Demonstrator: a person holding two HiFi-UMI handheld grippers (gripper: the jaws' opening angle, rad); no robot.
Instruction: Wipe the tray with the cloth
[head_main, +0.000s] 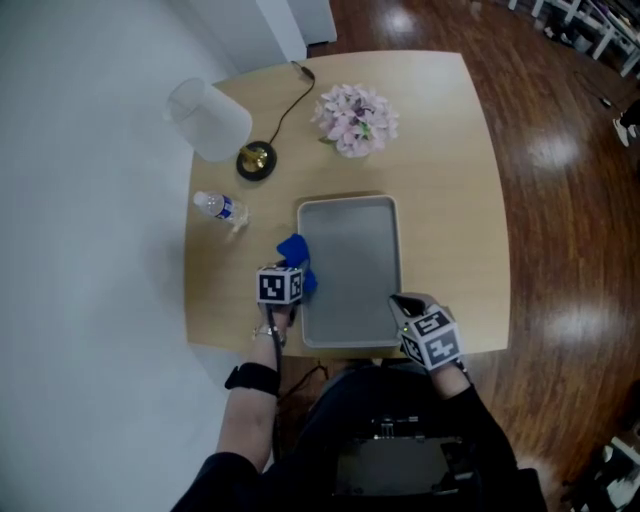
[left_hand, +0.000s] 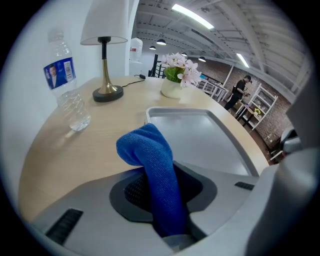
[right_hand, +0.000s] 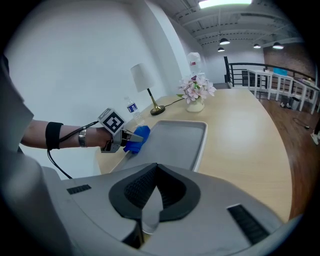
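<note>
A grey metal tray (head_main: 350, 262) lies flat on the wooden table (head_main: 450, 200), close to its near edge. My left gripper (head_main: 293, 272) is shut on a blue cloth (head_main: 297, 258), which bulges out past its pads (left_hand: 132, 192) at the tray's left rim (left_hand: 150, 112). The right gripper view shows that gripper (right_hand: 129, 138) and the cloth (right_hand: 137, 136) beside the tray (right_hand: 175, 145). My right gripper (head_main: 404, 301) hangs over the tray's near right corner. Its jaws meet at the tips (right_hand: 156, 172), with only a pale sliver between them.
A clear water bottle (head_main: 222, 207) lies left of the tray. Behind it stands a lamp with a brass base (head_main: 256, 160) and a white shade (head_main: 208, 120). A pot of pink flowers (head_main: 356, 119) is at the far edge. A white wall lies left, wooden floor right.
</note>
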